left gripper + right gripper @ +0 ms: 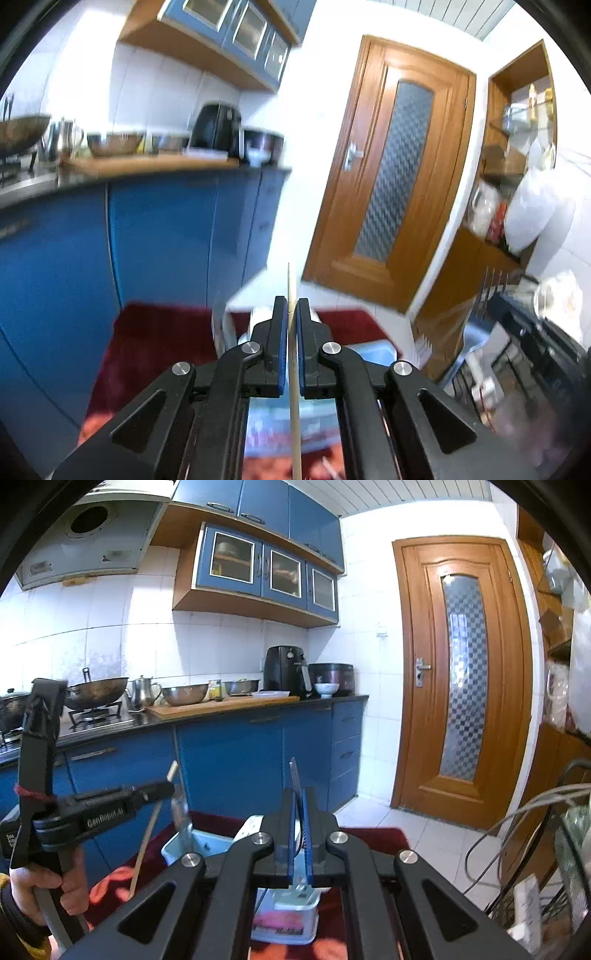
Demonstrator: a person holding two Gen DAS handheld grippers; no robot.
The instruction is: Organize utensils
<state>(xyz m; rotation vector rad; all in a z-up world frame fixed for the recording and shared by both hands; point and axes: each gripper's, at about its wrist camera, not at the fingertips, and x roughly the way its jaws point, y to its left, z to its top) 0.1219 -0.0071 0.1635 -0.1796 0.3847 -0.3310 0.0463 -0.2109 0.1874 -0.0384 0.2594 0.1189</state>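
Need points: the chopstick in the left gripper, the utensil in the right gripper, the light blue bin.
chopstick (295,406), left wrist view, on the shaft between the finger pads.
metal utensil (294,771), right wrist view, on the tip above the fingers.
light blue bin (207,843), right wrist view, on the near rim.

Left claw clamped on upright wooden chopstick.

1 chopstick, 1 metal utensil, 2 claws, 1 blue bin.
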